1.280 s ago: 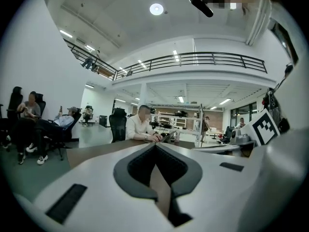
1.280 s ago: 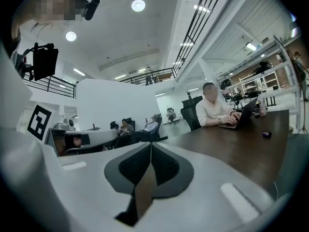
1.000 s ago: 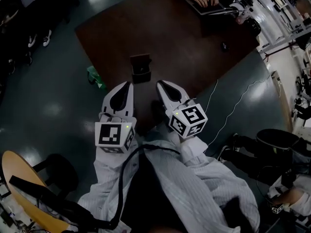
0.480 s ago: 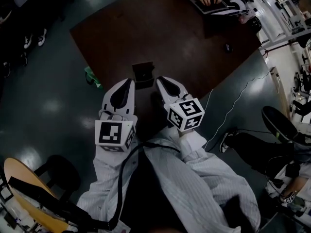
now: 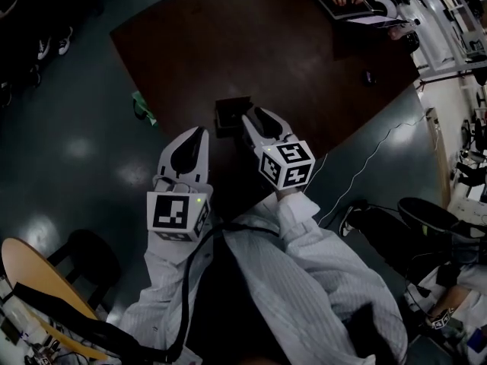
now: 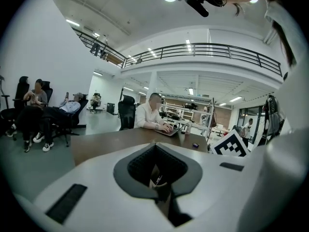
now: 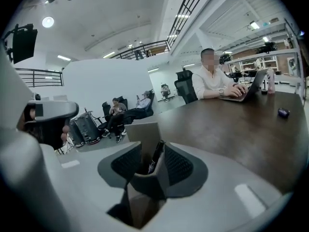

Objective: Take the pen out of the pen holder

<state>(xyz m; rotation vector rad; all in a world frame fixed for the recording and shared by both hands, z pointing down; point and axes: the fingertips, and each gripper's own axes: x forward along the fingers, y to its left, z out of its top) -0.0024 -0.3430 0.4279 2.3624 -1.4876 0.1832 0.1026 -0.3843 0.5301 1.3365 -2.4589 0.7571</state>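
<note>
Dark brown table (image 5: 289, 52), dark pen holder (image 5: 230, 115), black pen (image 7: 155, 156), pale pinstriped sleeves (image 5: 304, 268), green scrap (image 5: 142, 106) on grey-green floor (image 5: 76, 150).

Right gripper (image 5: 256, 117) is tucked in tight beside the pen holder (image 5: 230, 114), jaws opening with the pen (image 7: 155, 156) standing between them and the holder's pale wall square in front, so straight ahead is blocked and the clear way is upward. Left gripper (image 5: 198, 134) sits closed just off the holder's near-left corner, crowding that flank. Beyond and to the right the table (image 5: 304, 59) runs bare and roomy, with only a small dark object (image 5: 369, 77) and a laptop (image 5: 358, 2) well away at the far corner.
</note>
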